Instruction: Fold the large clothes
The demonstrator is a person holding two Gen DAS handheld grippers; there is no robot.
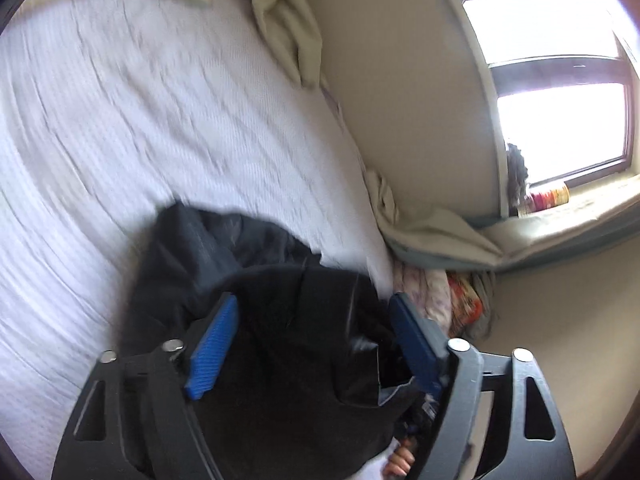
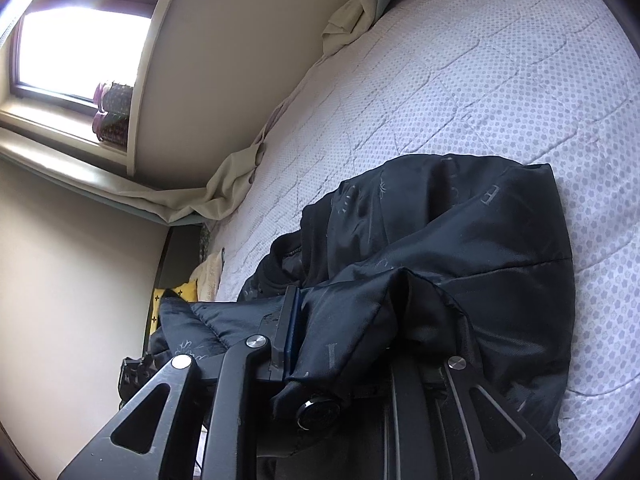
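1. Left wrist view: motion-blurred throughout; black jacket heaped on the near part of the white quilted bedspread, a fold of it lying between the spread fingers of the left gripper.
2. Left gripper released: blue pads wide apart, dark cloth in the gap but not pinched.
3. Seen only here: fingers of a bare hand at the bottom edge under the jacket; a red and orange patterned cloth wedged beside the bed's edge; a red and yellow striped container on the windowsill.
4. Right wrist view: sharp; same jacket draped over the right gripper, covering its right-hand finger entirely.
5. Right gripper: cannot tell whether clenched or released; only one blue pad peeks out edge-on, the rest buried under the lining.
6. Seen only here: dotted pattern of the bedspread; a round black button at the jacket's hanging edge; a yellow cloth with small dark crosses beside the bed; dark patterned cylinders with purple ends on the sill.
7. Shared by both: cream sheet bunched against the beige wall, bright window.
8. Writing: faint grey woven letters on the jacket lining, an "E" and an "I" legible; full word or brand not readable.
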